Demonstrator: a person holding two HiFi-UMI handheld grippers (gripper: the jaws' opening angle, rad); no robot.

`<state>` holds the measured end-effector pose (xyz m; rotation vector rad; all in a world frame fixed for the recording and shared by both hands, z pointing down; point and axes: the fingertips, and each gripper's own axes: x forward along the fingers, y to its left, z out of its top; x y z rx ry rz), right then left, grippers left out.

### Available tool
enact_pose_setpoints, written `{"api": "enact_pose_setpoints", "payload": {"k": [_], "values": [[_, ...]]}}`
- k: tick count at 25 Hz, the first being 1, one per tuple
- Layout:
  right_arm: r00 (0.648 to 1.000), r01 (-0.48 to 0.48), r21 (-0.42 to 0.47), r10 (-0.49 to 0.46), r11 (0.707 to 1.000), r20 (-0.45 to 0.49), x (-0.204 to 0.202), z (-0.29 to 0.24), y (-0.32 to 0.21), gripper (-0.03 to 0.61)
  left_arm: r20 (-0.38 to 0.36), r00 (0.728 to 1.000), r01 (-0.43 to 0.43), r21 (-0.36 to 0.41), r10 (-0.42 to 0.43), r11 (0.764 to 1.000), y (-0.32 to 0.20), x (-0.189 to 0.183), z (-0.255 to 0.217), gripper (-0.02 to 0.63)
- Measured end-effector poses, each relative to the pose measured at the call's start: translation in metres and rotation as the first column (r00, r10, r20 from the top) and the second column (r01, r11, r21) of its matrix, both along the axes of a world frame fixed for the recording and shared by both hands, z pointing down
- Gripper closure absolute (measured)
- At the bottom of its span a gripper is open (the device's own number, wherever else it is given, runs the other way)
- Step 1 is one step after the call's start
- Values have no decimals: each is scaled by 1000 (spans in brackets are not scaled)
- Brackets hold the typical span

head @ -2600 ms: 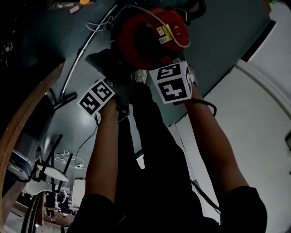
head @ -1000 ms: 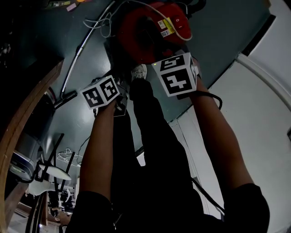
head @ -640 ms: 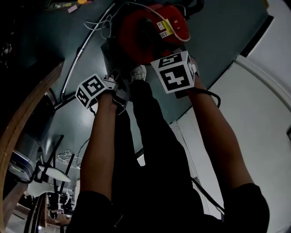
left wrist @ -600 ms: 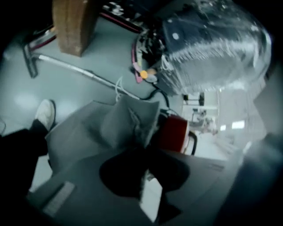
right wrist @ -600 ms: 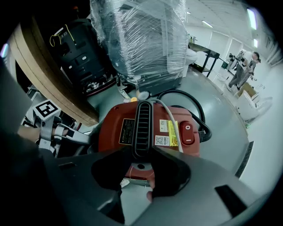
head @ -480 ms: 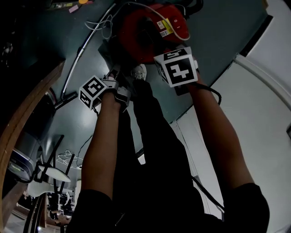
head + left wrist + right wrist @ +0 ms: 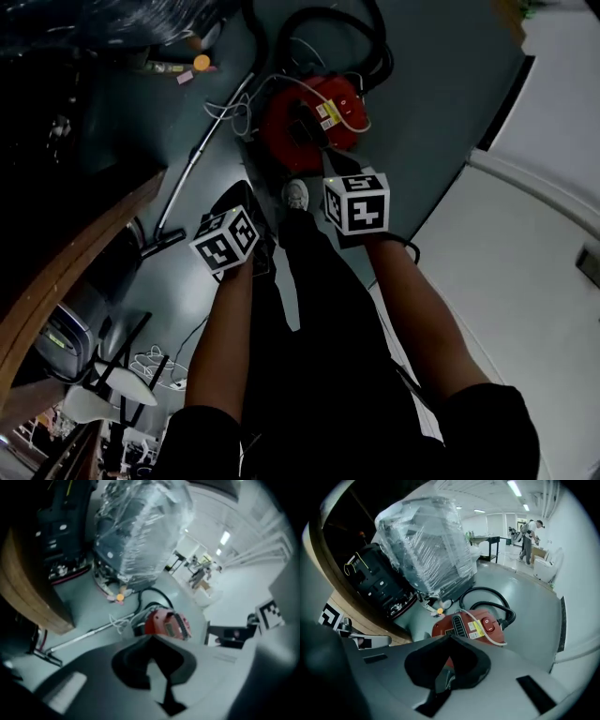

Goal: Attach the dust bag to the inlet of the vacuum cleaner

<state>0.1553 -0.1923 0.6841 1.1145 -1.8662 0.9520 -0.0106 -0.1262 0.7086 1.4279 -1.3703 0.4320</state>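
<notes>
Your left gripper point(image 7: 156, 668) and right gripper point(image 7: 443, 677) both hang well above the floor, fingers closed on nothing. The red vacuum cleaner point(image 7: 314, 114) sits on the dark floor just beyond your shoe point(image 7: 295, 195), beside the metal wand point(image 7: 192, 175). The dust bag cannot be picked out in any view. Expect it to be light, floppy and easily torn, so take it by the stiff collar round its opening, not the soft body.

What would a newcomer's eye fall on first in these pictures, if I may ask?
The red vacuum cleaner on the dark floor, just ahead of the person's shoe. Beyond it stands a big plastic-wrapped bundle, and a metal wand lies left of the cleaner in the head view.
</notes>
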Motion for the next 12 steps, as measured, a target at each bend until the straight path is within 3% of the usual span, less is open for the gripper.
{"api": "enact_pose_setpoints", "payload": {"k": [5,10,12], "values": [[988,-90,106,76,990,132,-13,-108,-5,580,114,981,-173,129,159,976,-31,20,-123,615],[966,-147,233,88,961,245,-15,-239,-21,580,120,978,-197,257,171,946,-65,43,-249,615],[963,-144,334,55,932,263,-17,-291,-47,580,159,975,-205,347,158,915,-99,43,-301,615]]}}
